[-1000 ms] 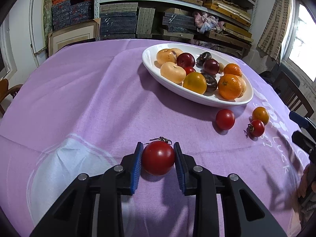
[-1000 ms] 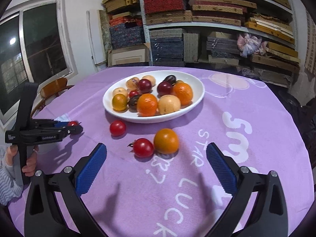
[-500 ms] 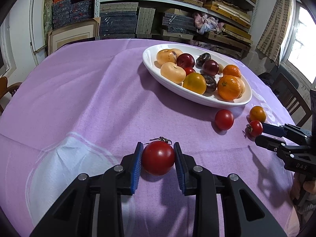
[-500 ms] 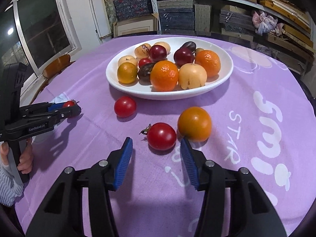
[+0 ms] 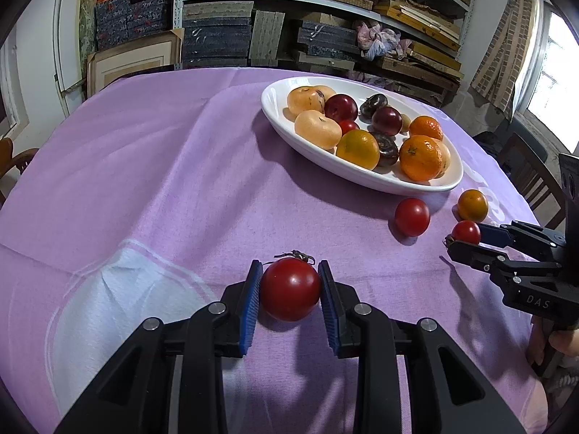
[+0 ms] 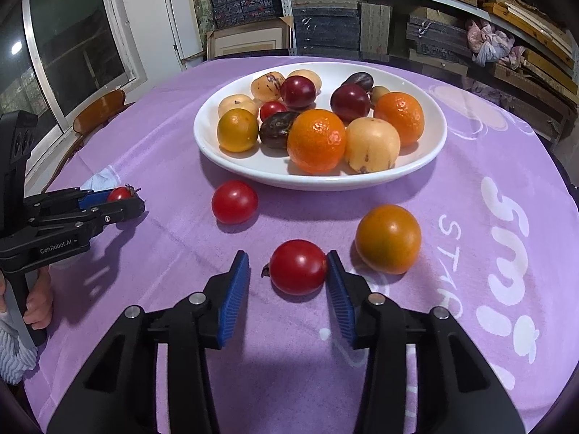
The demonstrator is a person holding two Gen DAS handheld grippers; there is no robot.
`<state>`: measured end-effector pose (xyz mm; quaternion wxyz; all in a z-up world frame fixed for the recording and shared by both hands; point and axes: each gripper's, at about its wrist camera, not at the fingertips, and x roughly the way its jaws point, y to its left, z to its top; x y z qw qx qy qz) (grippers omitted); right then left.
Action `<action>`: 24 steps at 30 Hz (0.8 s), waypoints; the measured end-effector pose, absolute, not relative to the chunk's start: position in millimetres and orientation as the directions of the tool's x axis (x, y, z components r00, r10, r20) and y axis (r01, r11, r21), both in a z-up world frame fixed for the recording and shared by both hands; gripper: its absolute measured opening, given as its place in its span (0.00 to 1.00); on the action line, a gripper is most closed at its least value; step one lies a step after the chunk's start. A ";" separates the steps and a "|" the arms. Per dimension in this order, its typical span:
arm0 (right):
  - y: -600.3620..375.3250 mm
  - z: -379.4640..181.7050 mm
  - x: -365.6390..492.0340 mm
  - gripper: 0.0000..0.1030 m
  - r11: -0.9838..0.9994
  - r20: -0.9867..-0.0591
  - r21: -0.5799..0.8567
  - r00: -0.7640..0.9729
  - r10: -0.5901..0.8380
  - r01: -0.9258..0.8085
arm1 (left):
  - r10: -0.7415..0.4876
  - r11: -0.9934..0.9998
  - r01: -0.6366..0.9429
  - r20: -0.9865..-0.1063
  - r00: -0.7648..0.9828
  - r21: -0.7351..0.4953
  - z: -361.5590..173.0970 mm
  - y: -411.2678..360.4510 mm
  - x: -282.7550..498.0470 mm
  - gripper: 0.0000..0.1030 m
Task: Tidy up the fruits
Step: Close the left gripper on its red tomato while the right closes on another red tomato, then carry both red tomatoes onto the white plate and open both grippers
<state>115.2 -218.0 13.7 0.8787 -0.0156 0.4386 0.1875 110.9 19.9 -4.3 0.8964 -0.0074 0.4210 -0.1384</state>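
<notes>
On the purple surface (image 5: 152, 166), near the white plate (image 6: 430, 152): left claw (image 5: 289, 291) pinched on a stemmed tomato (image 5: 290, 288); right claw (image 6: 288, 275) closing around a second tomato (image 6: 298, 267), right pad touching, left pad apart. Both holding hands largely cut off.

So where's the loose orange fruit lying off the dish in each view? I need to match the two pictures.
Left wrist view: the orange fruit is at the right edge, just past the white dish's near end, above the right tongs.
Right wrist view: lower right of centre, beside the right tongs' right finger.
Shared landmark: the white dish.
</notes>
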 end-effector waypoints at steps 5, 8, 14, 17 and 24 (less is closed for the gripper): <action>-218.8 13.0 116.5 0.30 0.929 -0.776 0.150 0.542 0.323 -0.338 | -0.252 0.963 0.235 -0.755 0.605 -0.133 -4.9 20.7 111.7 0.30; -220.4 14.6 106.4 0.29 0.928 -0.768 0.149 0.551 0.327 -0.342 | -0.252 0.963 0.237 -0.754 0.607 -0.131 -4.8 20.6 111.6 0.31; -215.2 18.1 56.9 0.29 0.903 -0.750 0.163 0.544 0.375 -0.397 | -0.266 0.955 0.275 -0.735 0.623 -0.112 -1.3 12.7 101.4 0.30; -209.9 19.3 40.7 0.29 0.892 -0.749 0.159 0.537 0.388 -0.423 | -0.311 0.937 0.321 -0.741 0.596 -0.135 -1.0 -0.9 95.8 0.30; -211.4 64.5 59.5 0.29 0.898 -0.709 0.107 0.601 0.370 -0.427 | -0.323 0.933 0.337 -0.715 0.620 -0.128 40.8 -28.3 133.2 0.30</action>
